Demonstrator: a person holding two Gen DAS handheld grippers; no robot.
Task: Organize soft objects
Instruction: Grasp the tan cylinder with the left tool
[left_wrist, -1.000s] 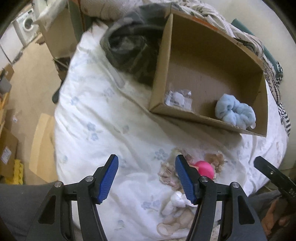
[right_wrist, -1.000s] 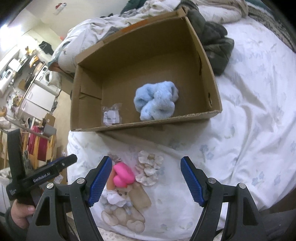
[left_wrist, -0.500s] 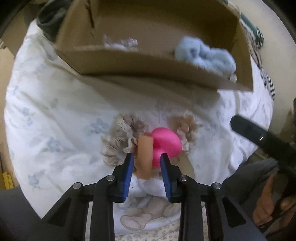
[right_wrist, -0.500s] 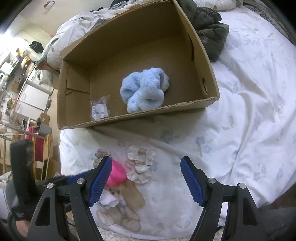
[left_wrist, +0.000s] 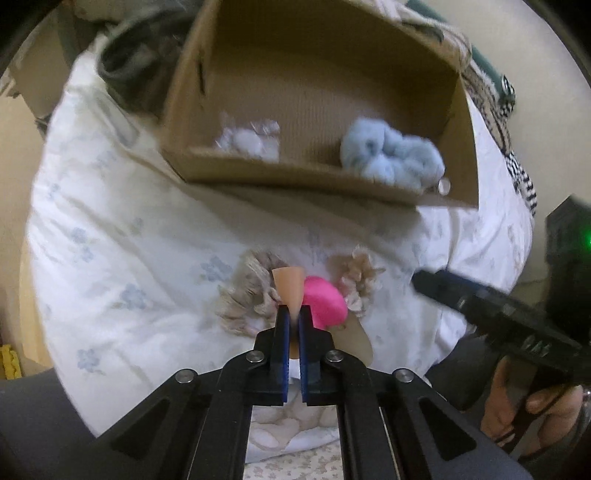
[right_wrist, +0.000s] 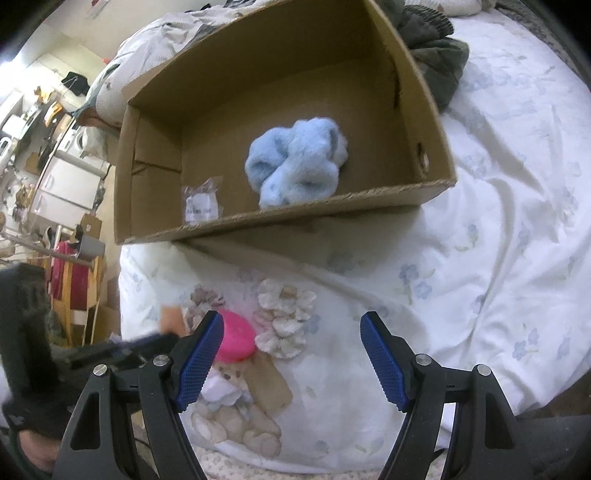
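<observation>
Left claw (left_wrist: 291, 325): clamped tight on the peach strap (left_wrist: 290, 290) of the pink toy (left_wrist: 325, 304), which lies on the bed (left_wrist: 122, 236).
Box (right_wrist: 332, 218): holds the blue plush (right_wrist: 295, 162).
Right claw (right_wrist: 291, 356): wide, empty, above the bed.

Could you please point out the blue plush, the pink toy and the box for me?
Blue plush (right_wrist: 295, 162), right wrist view, middle of the fluffy bundle.
Pink toy (left_wrist: 325, 301), left wrist view, middle of its rounded pink part.
Box (right_wrist: 332, 206), right wrist view, near wall's top edge.
</observation>
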